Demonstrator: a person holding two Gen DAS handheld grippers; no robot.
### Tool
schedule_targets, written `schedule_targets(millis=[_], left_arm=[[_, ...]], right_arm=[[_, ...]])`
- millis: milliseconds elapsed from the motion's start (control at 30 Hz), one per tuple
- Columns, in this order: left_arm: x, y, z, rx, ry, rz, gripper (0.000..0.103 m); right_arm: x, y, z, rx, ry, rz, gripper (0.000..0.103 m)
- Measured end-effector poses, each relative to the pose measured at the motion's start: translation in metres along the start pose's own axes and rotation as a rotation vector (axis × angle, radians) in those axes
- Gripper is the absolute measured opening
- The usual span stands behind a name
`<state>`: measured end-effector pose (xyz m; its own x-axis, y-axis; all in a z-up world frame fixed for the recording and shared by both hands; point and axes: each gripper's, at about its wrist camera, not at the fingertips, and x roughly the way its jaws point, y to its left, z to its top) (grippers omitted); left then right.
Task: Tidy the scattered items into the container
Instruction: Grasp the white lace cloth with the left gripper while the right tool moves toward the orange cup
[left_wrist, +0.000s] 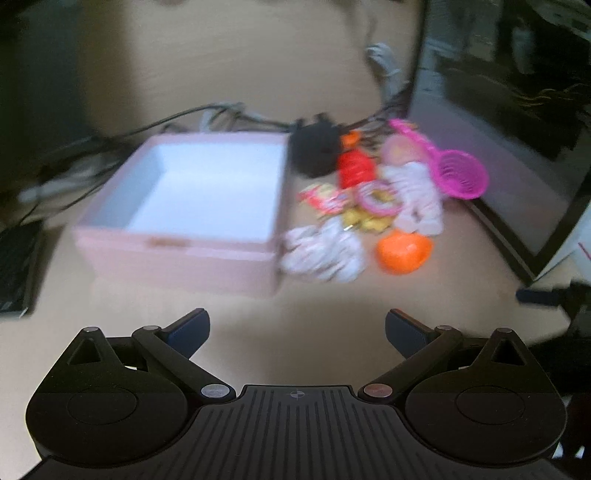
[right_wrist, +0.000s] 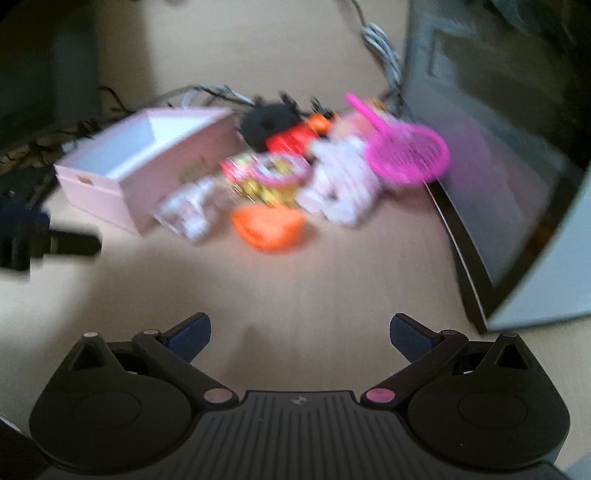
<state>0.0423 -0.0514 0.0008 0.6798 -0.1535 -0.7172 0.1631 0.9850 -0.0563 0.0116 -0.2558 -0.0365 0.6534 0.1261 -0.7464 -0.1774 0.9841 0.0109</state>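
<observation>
A pink box (left_wrist: 177, 254) with a white empty inside sits on the beige table; in the right wrist view the pink box (right_wrist: 166, 166) lies at the left. To its right is a pile: an orange cup (left_wrist: 403, 253) (right_wrist: 269, 227), a magenta strainer (left_wrist: 461, 175) (right_wrist: 408, 157), a doll in pale clothes (left_wrist: 413, 184) (right_wrist: 343, 181), a striped cloth bundle (left_wrist: 321, 253) (right_wrist: 188, 210), a red toy (left_wrist: 354, 168) and a pink ring (left_wrist: 375, 197). My left gripper (left_wrist: 297, 328) and right gripper (right_wrist: 300, 332) are open, empty and short of the pile. Both views are blurred.
A black round object (left_wrist: 314, 147) and tangled cables (left_wrist: 207, 114) lie behind the box and pile. A dark monitor (left_wrist: 498, 147) (right_wrist: 509, 177) leans at the right. A keyboard edge (left_wrist: 14, 266) is at the left. The other gripper's tip (right_wrist: 55, 240) shows left.
</observation>
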Motion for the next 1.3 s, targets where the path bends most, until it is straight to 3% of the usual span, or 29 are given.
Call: schedule_targets(millis=[233,267,300,333,500,667,933,1000,1033,1133,1167,1233,1267,1300], left_arm=[[0.025,-0.035,0.024,0.058,-0.024,-0.018,0.1],[0.029,-0.037,0.025,0.065,-0.015,-0.015,0.093],[0.033,-0.038,0.025,0.07,-0.003,-0.012,0.078],[0.037,-0.039,0.026,0.074,0.009,-0.008,0.074],[0.06,-0.037,0.031,0.055,0.024,0.038,0.091],[0.08,-0.042,0.036,0.118,0.003,0.077,0.088],[0.093,-0.051,0.033,0.212,0.013,0.078,0.057],[0.093,-0.049,0.033,0.191,0.035,0.029,0.028],[0.091,-0.048,0.032,0.174,0.04,0.007,0.026],[0.079,-0.047,0.03,0.15,0.038,-0.06,0.025],[0.075,-0.048,0.029,0.156,0.034,-0.07,0.028],[0.071,-0.05,0.027,0.169,0.026,-0.036,0.043],[0.073,-0.049,0.027,0.168,0.027,-0.021,0.058],[0.076,-0.047,0.026,0.164,0.03,-0.011,0.065]], right_arm=[[0.009,-0.019,-0.014,0.024,0.062,-0.018,0.103],[0.011,-0.021,-0.016,0.025,0.069,-0.022,0.103],[0.011,-0.022,-0.016,0.024,0.07,-0.023,0.103],[0.011,-0.023,-0.017,0.022,0.069,-0.023,0.103],[0.012,-0.025,-0.016,0.016,0.058,-0.018,0.103],[0.013,-0.027,-0.013,-0.034,0.071,0.027,0.103],[0.011,-0.025,-0.014,-0.06,0.047,0.048,0.103],[0.013,-0.024,-0.012,-0.064,0.046,0.053,0.103],[0.014,-0.023,-0.011,-0.067,0.045,0.055,0.103],[0.016,-0.019,-0.008,-0.076,0.041,0.06,0.103],[0.017,-0.018,-0.008,-0.081,0.039,0.058,0.103],[0.017,-0.016,-0.007,-0.091,0.035,0.055,0.103],[0.017,-0.014,-0.006,-0.1,0.033,0.054,0.103],[0.017,-0.012,-0.005,-0.111,0.03,0.052,0.103]])
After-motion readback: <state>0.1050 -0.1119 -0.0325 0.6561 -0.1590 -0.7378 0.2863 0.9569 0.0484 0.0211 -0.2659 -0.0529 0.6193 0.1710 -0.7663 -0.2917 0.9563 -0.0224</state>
